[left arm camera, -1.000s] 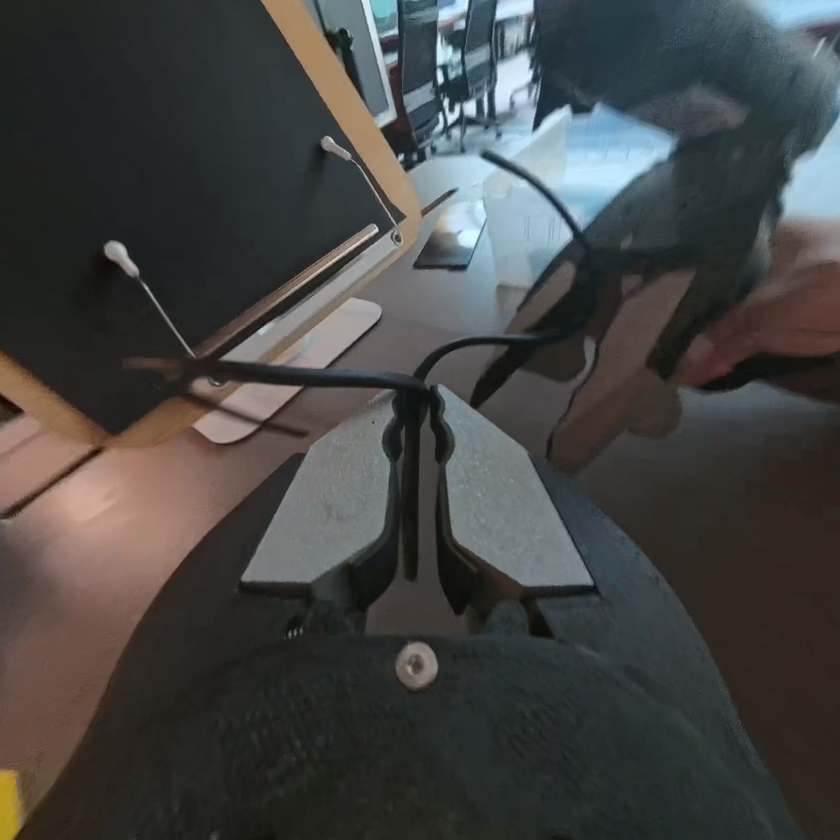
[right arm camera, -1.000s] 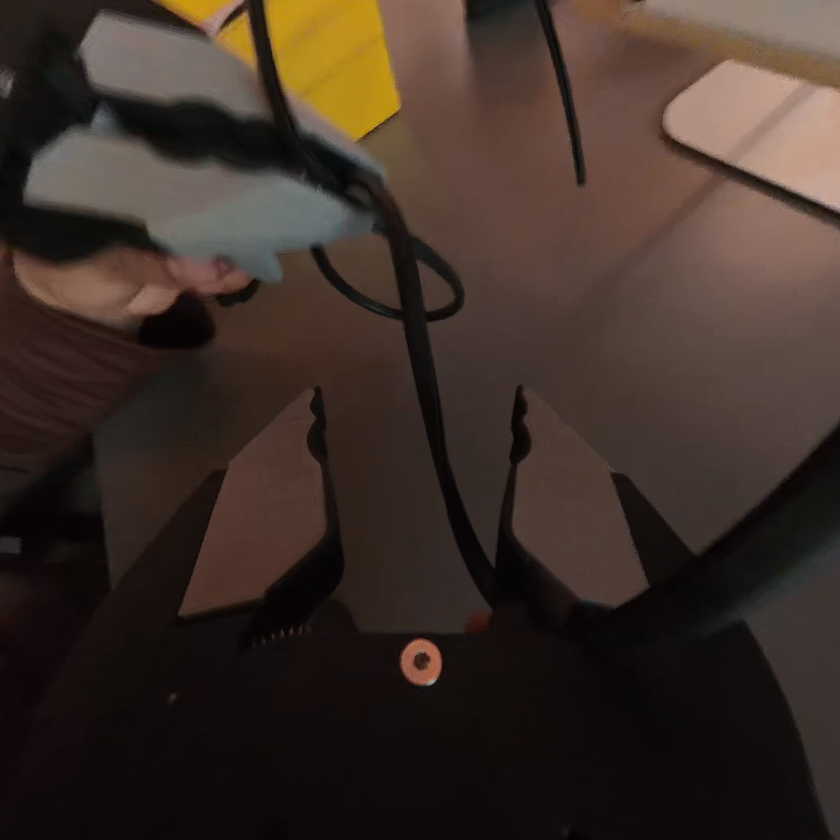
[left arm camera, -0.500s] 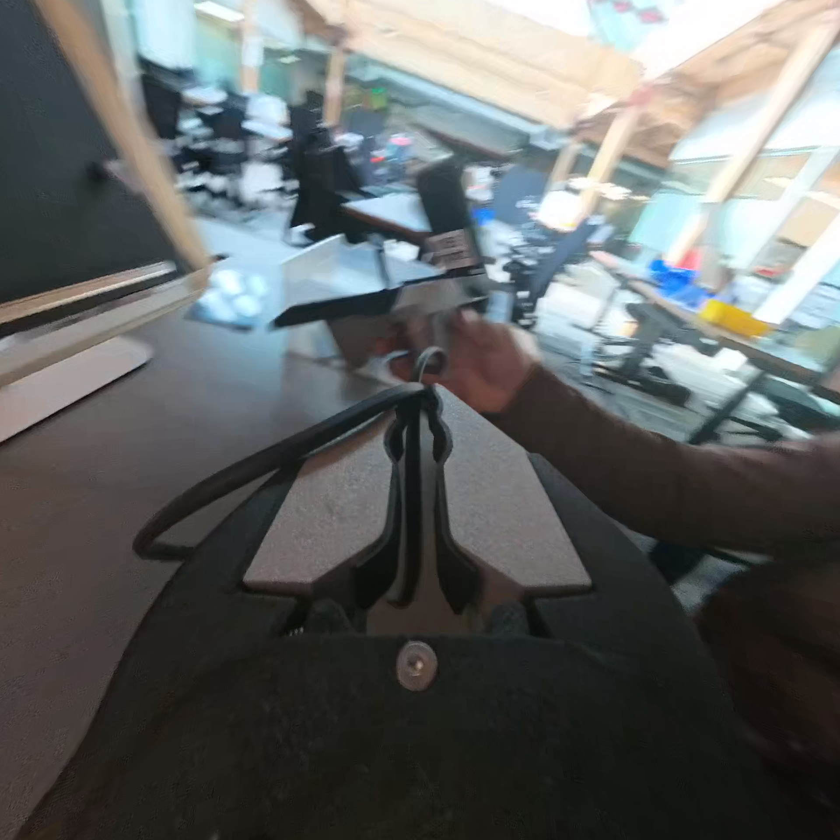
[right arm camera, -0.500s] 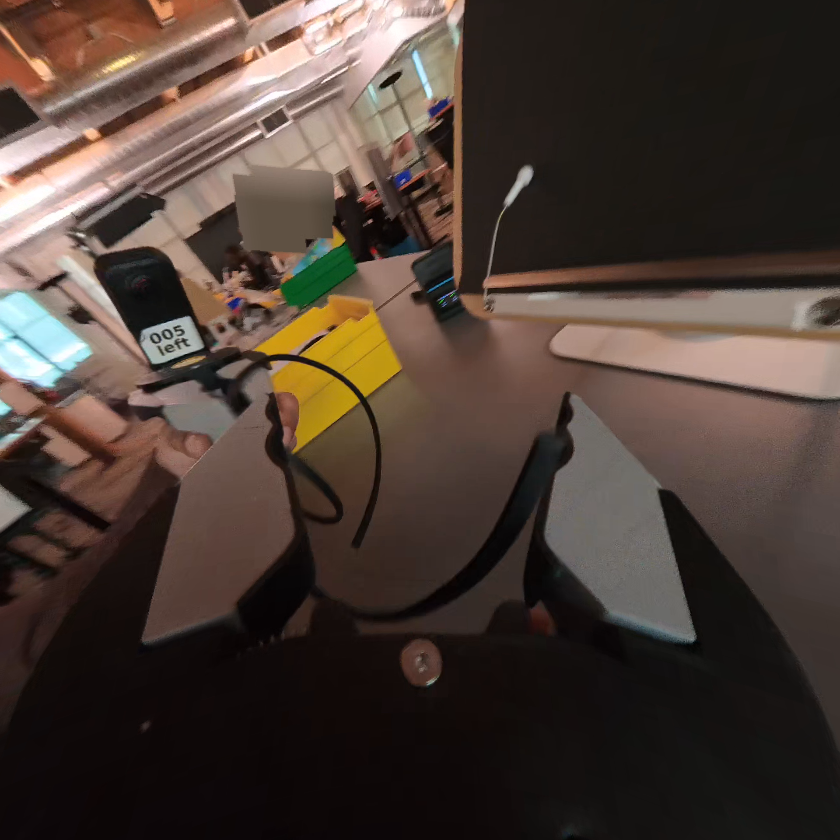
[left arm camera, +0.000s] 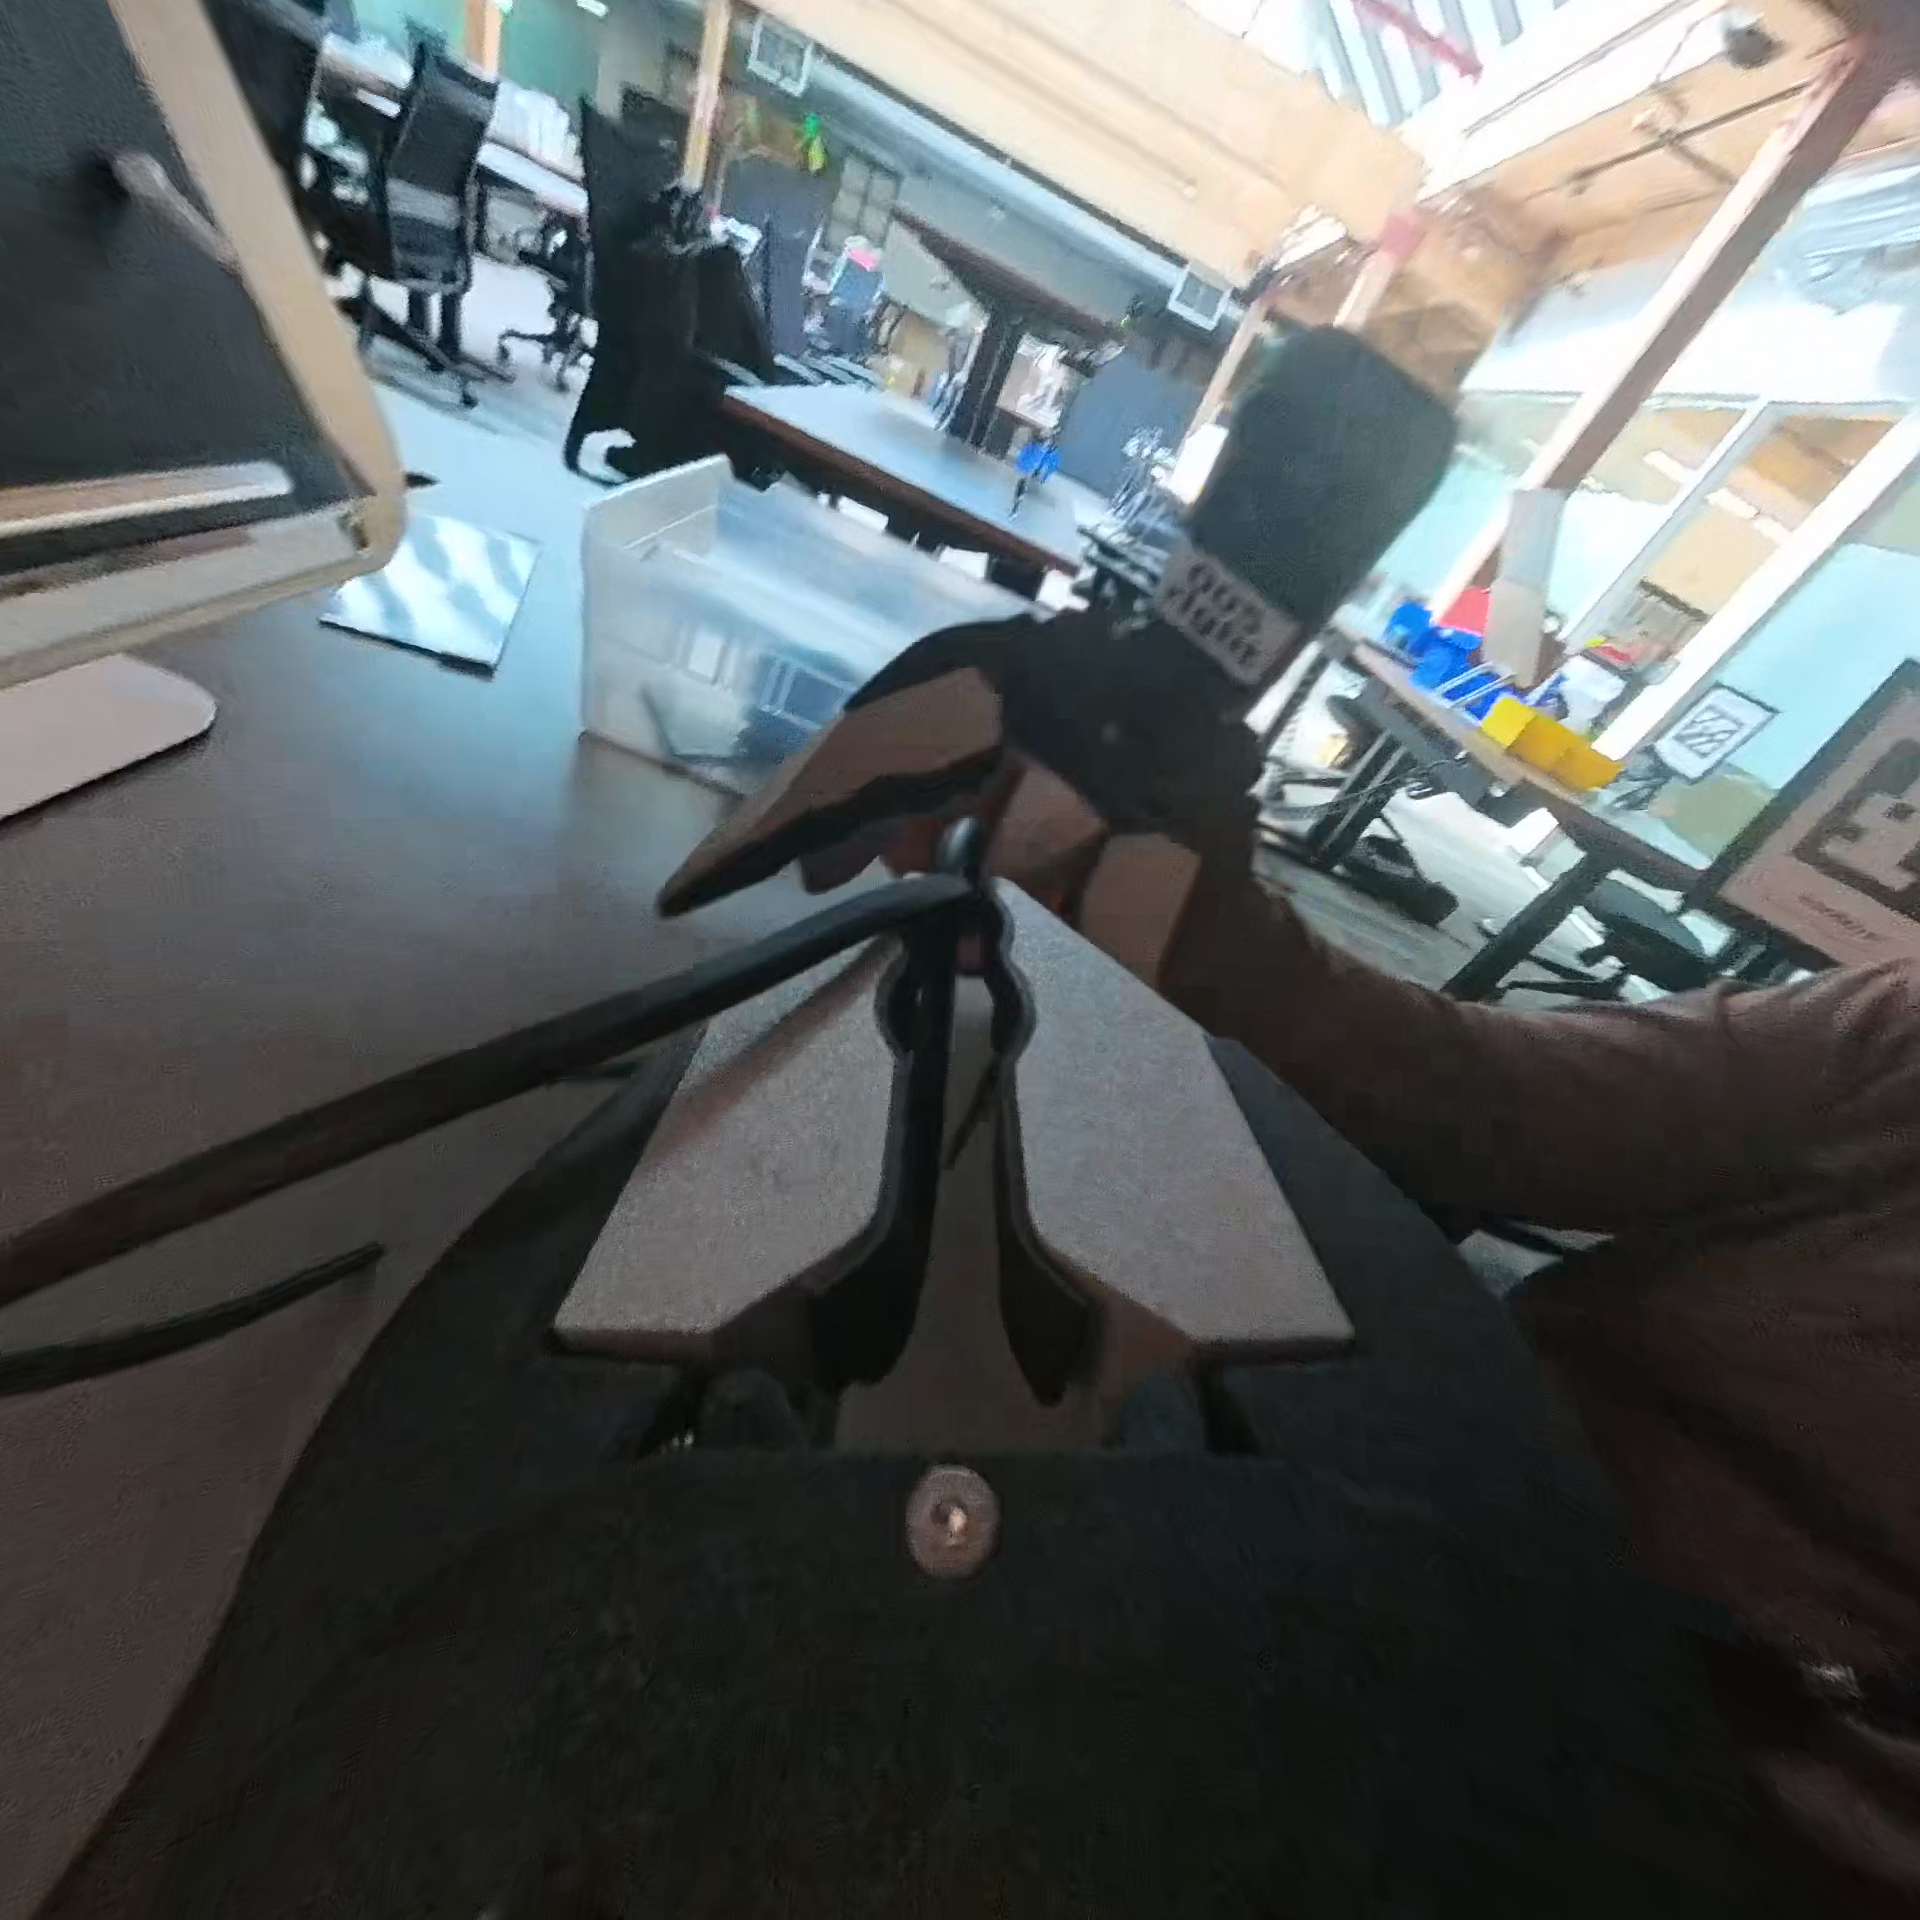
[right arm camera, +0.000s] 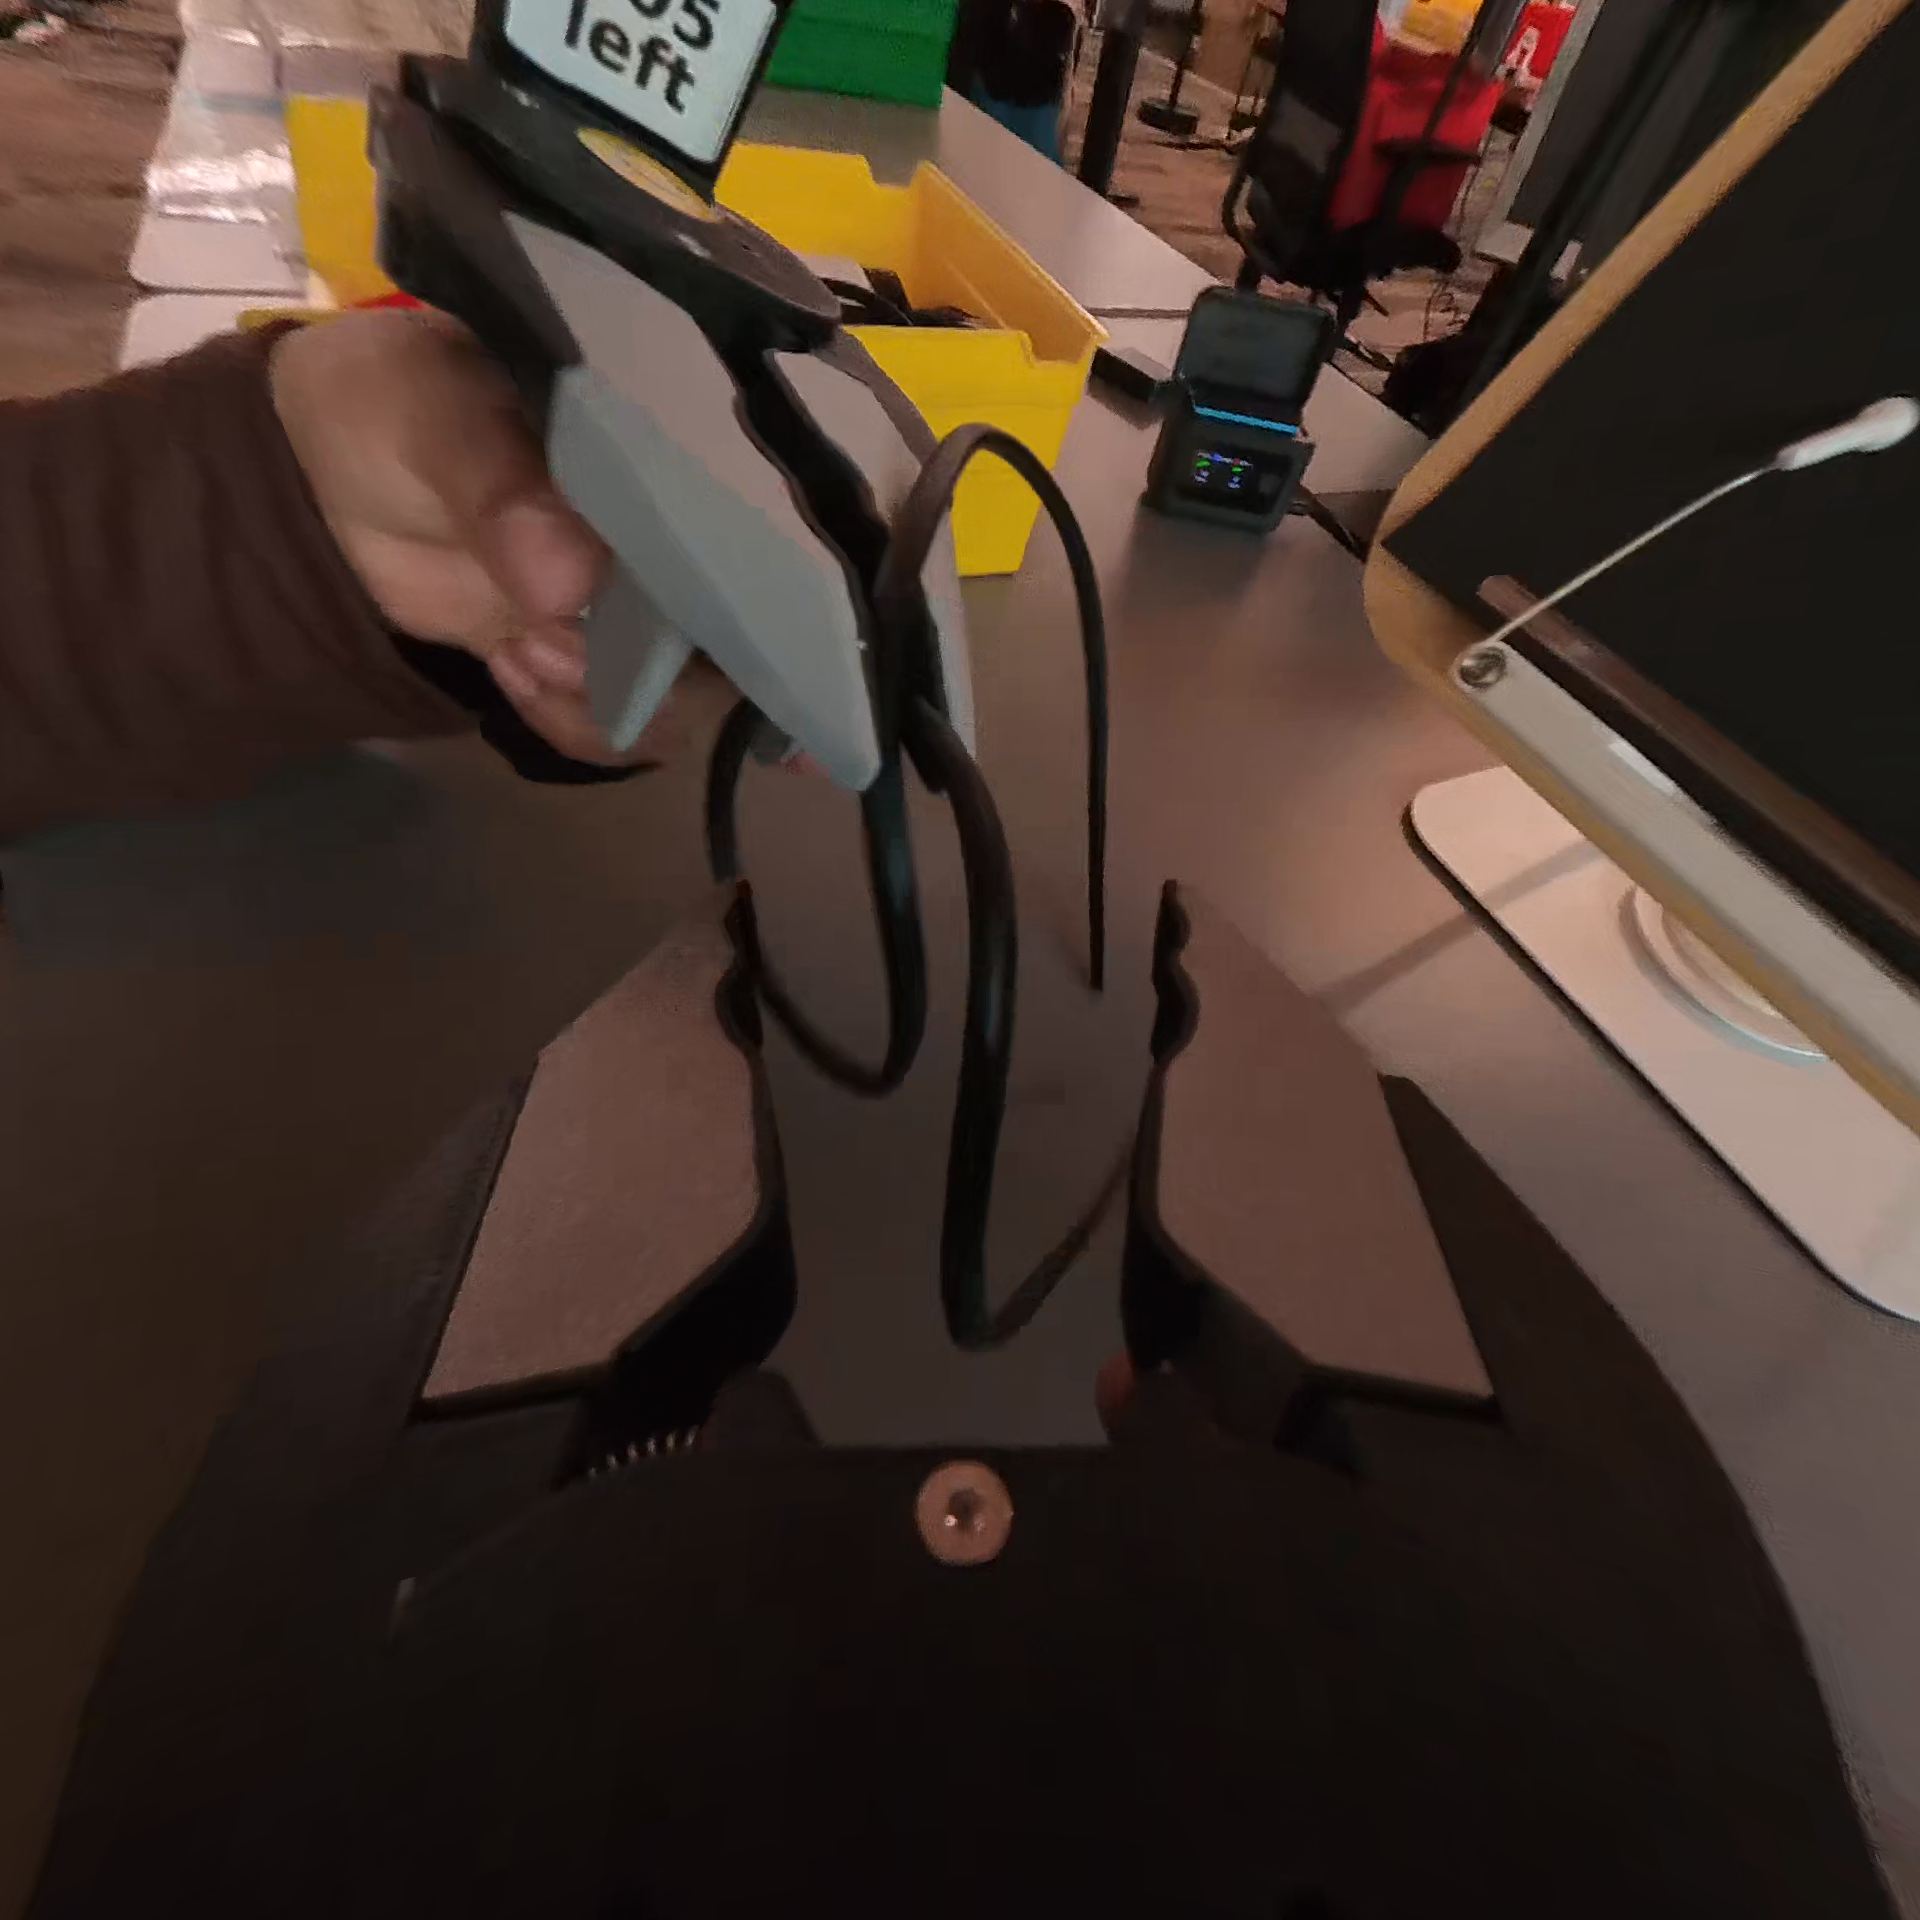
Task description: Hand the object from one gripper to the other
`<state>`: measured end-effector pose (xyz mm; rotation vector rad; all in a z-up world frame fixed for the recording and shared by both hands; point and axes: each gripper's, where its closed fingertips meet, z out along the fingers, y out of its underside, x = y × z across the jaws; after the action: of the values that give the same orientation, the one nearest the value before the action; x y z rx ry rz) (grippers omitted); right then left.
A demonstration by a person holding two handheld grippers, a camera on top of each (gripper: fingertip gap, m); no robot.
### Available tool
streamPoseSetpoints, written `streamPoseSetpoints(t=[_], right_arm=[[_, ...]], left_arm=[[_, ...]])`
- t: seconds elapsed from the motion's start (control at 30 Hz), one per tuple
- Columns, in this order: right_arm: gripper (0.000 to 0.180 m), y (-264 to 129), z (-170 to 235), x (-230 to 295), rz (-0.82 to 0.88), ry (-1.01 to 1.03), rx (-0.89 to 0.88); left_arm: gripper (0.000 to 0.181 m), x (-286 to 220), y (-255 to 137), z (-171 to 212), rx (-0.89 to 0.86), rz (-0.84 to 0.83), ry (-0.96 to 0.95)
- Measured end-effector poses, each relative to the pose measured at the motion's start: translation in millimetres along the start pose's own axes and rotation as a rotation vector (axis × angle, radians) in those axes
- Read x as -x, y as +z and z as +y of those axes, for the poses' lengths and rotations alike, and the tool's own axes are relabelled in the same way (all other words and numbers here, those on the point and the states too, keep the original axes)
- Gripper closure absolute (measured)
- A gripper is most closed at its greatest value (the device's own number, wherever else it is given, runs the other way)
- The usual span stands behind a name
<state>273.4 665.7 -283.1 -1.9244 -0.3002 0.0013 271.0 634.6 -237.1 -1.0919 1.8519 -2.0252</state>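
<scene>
Mid-handover: the left hand-held gripper (left arm camera: 951, 935) pinches the black cable (right arm camera: 982, 1091) (looping between the spread right hand-held gripper (right arm camera: 956, 935)), which should close next.

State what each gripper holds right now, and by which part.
The left gripper is shut on the black cable at a bend of its loops. The right gripper is open around the cable, holding nothing.

Left wrist view: sits behind the left tool (left arm camera: 961, 935), low over the tabletop (left arm camera: 312, 831), facing the right tool (left arm camera: 831, 821) close ahead.
Right wrist view: behind the right tool (right arm camera: 956, 966), facing the left tool (right arm camera: 894, 717), near.
Shared: black cable (right arm camera: 982, 1039), tabletop, monitor (right arm camera: 1714, 436).
</scene>
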Motion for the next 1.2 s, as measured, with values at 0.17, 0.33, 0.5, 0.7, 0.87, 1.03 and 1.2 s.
streamPoseSetpoints(t=[0.17, 0.33, 0.5, 0.7, 0.87, 1.03, 1.2], right_arm=[[0.18, -4, -9, -7, 0.035, -0.003, -0.031], [0.18, -39, -21, -50, 0.218, 0.082, -0.122], [0.18, -57, -38, -53, 0.229, 0.061, -0.168], [0.18, -50, -59, -22, 0.068, 0.028, -0.218], [0.18, -44, -69, -1, -0.065, 0.078, -0.263], [0.131, -33, -37, -1, -0.125, 0.189, -0.139], [0.093, -42, -24, -6, -0.163, 0.245, -0.167]], left_arm=[[0.174, -8, 3, -12, -0.049, 0.008, 0.028], [0.15, 29, -14, -4, 0.054, -0.224, 0.114], [0.133, 51, -21, -3, 0.108, -0.436, 0.288], [0.124, 15, 7, -7, 0.044, -0.295, 0.381], [0.178, 5, 9, -17, -0.023, -0.276, 0.407], [0.181, 36, -13, -30, -0.012, -0.551, 0.563], [0.181, 28, -19, -37, 0.013, -0.652, 0.897]])
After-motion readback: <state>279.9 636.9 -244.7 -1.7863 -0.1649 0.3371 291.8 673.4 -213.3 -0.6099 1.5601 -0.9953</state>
